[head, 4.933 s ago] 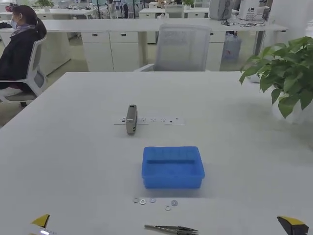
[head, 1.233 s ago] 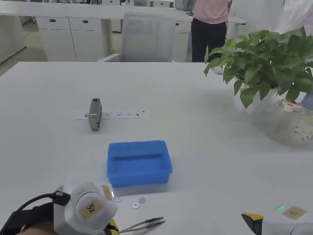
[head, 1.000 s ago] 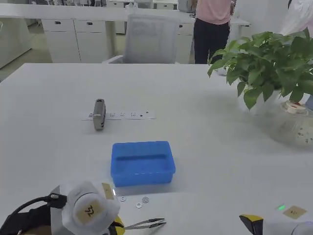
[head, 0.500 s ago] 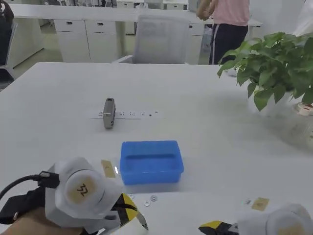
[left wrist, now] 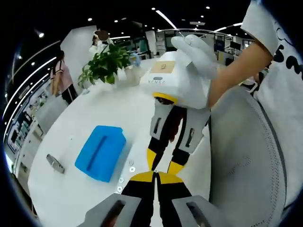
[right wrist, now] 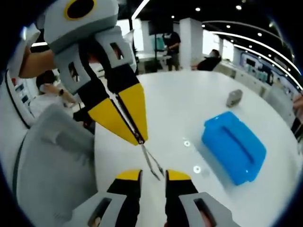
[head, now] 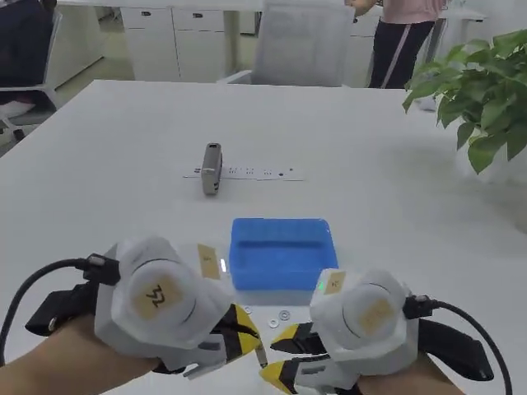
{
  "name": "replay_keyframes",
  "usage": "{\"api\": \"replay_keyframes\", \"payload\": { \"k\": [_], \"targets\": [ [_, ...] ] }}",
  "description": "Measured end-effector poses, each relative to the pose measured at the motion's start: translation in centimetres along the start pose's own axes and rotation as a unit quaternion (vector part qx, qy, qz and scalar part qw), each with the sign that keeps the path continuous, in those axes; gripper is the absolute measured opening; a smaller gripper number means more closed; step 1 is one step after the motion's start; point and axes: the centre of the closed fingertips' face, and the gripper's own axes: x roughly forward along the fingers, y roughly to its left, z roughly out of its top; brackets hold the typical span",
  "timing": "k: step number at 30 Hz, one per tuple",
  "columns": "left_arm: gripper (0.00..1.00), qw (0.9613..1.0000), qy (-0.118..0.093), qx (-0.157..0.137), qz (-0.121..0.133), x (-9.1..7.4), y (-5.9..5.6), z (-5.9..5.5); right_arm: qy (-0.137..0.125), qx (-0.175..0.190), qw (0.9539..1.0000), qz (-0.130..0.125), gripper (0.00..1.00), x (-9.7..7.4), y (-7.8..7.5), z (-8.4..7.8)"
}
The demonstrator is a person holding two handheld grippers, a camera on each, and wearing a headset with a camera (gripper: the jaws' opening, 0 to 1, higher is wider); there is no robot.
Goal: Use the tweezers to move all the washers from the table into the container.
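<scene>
The blue container (head: 280,277) stands mid-table, also seen in the gripper views (left wrist: 100,152) (right wrist: 234,144). Several small washers (head: 284,314) (right wrist: 196,169) (left wrist: 131,169) lie on the table just in front of it. My left gripper (head: 245,336) (left wrist: 156,176) is shut on the thin metal tweezers (right wrist: 149,161) (head: 258,352), which point down and to the right. My right gripper (head: 278,354) (right wrist: 153,176) faces it, open, its yellow jaws on either side of the tweezers' tips without closing on them.
A white power strip (head: 251,173) with a grey adapter (head: 212,167) lies beyond the container. A potted plant (head: 486,99) stands at the right. A chair (head: 300,41) and a standing person (head: 403,33) are behind the table's far edge.
The left gripper came in, took the tweezers off the table and lifted them. The right gripper rose from the lower right to meet the tweezers' tips. The head camera shifted.
</scene>
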Motion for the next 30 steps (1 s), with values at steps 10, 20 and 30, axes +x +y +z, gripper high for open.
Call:
{"api": "replay_keyframes", "payload": {
  "k": [10,20,30],
  "targets": [
    [0.0,0.9997,0.005,0.009,-0.023,0.4,-0.9,-0.4,0.003,-0.038,0.9992,0.009,0.1,0.9,1.3,0.6],
    [0.0,0.9997,-0.016,0.017,-0.008,0.9,-1.4,-0.2,0.026,-0.091,0.9955,-0.005,0.04,1.4,1.5,-0.4],
    [0.27,0.9561,-0.093,-0.254,0.113,-1.5,-0.9,-2.8,0.025,-0.076,0.9967,-0.011,0.03,1.3,1.2,-0.4]
  ]
}}
